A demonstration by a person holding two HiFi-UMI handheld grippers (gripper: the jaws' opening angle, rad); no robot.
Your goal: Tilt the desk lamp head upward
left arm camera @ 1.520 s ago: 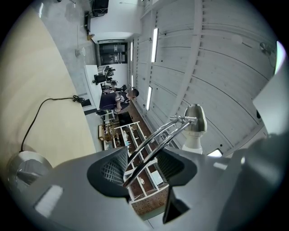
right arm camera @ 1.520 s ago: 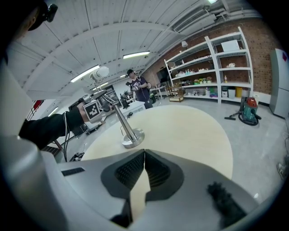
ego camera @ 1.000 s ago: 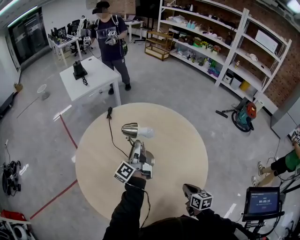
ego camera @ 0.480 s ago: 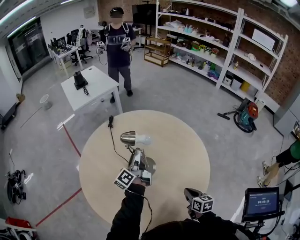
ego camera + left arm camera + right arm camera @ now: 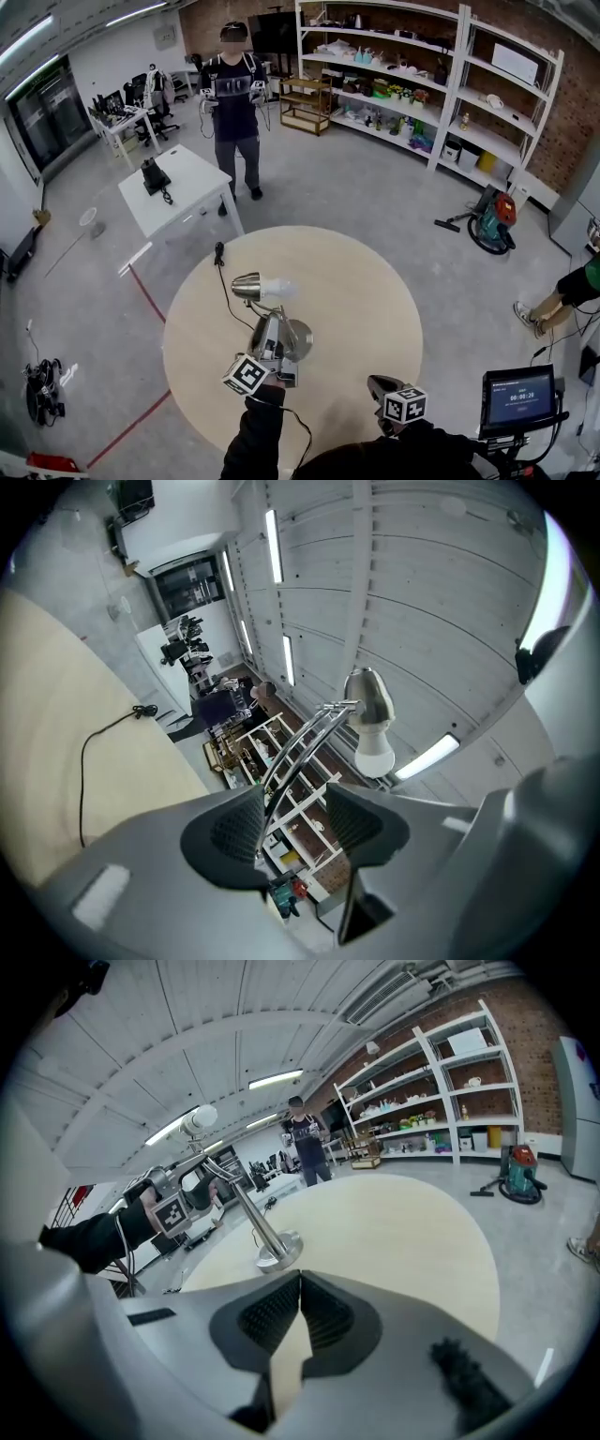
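- One lamp [image 5: 251,285] stands on the round table [image 5: 366,281]; its chrome arm [image 5: 302,742] runs up between the jaws of the left gripper [image 5: 292,822], whose jaws are spread, the arm close against one pad with a gap to the other.
- One lamp head [image 5: 367,697] sits above and beyond that gripper; one white bulb [image 5: 375,755] sticks out of it.
- One round base [image 5: 278,1252] is on the table just under the left gripper [image 5: 271,330], ahead and to the left of the right gripper [image 5: 300,1283].
- One black cable [image 5: 225,286] trails from the lamp across the table, beyond the left gripper, to the far edge.
- The right gripper [image 5: 376,383] hangs over the near part of the table, well apart from the lamp; its jaws are pressed together with nothing between them.
- Two marker cubes, one on each gripper.
- Beyond the round table: one white table [image 5: 192,192]; one standing person [image 5: 232,103]; shelves [image 5: 412,84] along the brick wall; one vacuum [image 5: 494,222] on the floor.
- Right of the right gripper: one screen [image 5: 518,401].
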